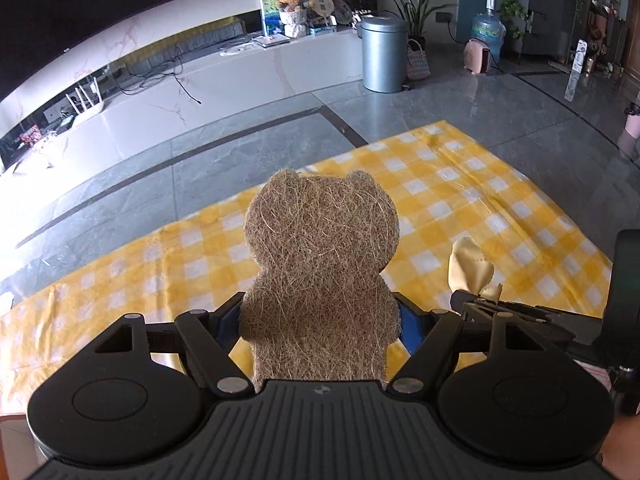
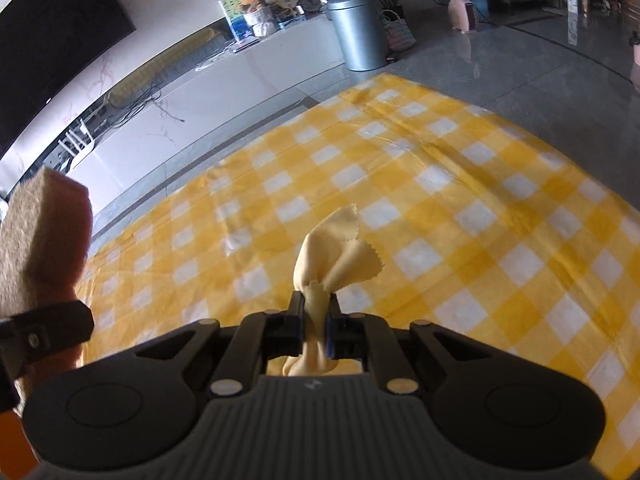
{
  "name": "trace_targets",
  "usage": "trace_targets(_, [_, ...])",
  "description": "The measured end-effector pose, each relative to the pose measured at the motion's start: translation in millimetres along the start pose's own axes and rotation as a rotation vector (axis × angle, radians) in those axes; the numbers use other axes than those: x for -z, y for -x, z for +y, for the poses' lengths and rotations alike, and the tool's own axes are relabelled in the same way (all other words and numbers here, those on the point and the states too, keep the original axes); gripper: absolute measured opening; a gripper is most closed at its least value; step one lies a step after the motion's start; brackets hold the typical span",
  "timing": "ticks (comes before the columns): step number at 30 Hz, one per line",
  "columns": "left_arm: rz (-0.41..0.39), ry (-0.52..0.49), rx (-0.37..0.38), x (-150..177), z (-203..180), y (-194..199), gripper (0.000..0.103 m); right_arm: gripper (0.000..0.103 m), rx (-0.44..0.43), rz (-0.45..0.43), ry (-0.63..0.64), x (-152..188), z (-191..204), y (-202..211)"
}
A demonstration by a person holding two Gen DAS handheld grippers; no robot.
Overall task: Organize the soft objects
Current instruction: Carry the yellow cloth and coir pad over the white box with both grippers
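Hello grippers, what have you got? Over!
Left gripper clamped on bear-shaped sponge. Right gripper shut on yellow cloth. Both above checked tablecloth, nothing blocking.

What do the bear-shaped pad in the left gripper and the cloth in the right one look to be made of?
Bear-shaped pad: coarse tangled tan fibre, loofah-like, matte; the right wrist view shows a pinkish backing, probably sponge.
Cloth: thin pale-yellow fabric, likely microfibre; zigzag-cut edges, bunches softly between the pads.

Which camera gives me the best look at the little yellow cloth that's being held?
The right wrist view. There the yellow cloth sits centre frame, pinched in the shut right gripper, its zigzag-cut edge fanning out above the fingers. The left wrist view catches it only small at the right edge, beside the bear-shaped sponge.
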State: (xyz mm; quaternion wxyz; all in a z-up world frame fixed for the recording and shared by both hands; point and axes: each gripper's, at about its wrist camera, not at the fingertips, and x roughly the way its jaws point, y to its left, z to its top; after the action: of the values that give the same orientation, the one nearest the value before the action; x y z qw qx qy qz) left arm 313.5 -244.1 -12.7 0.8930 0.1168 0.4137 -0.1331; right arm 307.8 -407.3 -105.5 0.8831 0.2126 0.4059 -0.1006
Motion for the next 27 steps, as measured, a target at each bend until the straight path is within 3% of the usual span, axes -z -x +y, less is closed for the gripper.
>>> trace_targets(4, [0.003, 0.046, -0.076, 0, 45, 17, 0.086, 0.007, 0.021, 0.033, 0.050, -4, 45, 5])
trace_targets(12, [0.028, 0.135, -0.162, 40, 145, 52, 0.086, 0.007, -0.096, 0.025, 0.148, 19, 137, 29])
trace_targets(15, [0.018, 0.231, -0.114, 60, 185, 71, 0.086, 0.007, -0.149, 0.026, 0.199, 32, 169, 41])
trace_targets(18, [-0.013, 0.296, -0.158, 83, 221, 88, 0.086, 0.007, -0.214, 0.028, 0.241, 43, 194, 57])
trace_targets(20, [-0.017, 0.349, -0.126, 104, 240, 100, 0.086, 0.007, -0.279, 0.047, 0.271, 48, 205, 67])
trace_targets(24, [-0.059, 0.443, -0.056, 145, 268, 117, 0.086, 0.007, -0.397, 0.072, 0.322, 59, 222, 90])
trace_targets(27, [-0.091, 0.493, -0.047, 169, 281, 123, 0.086, 0.008, -0.491, 0.108, 0.355, 72, 232, 102])
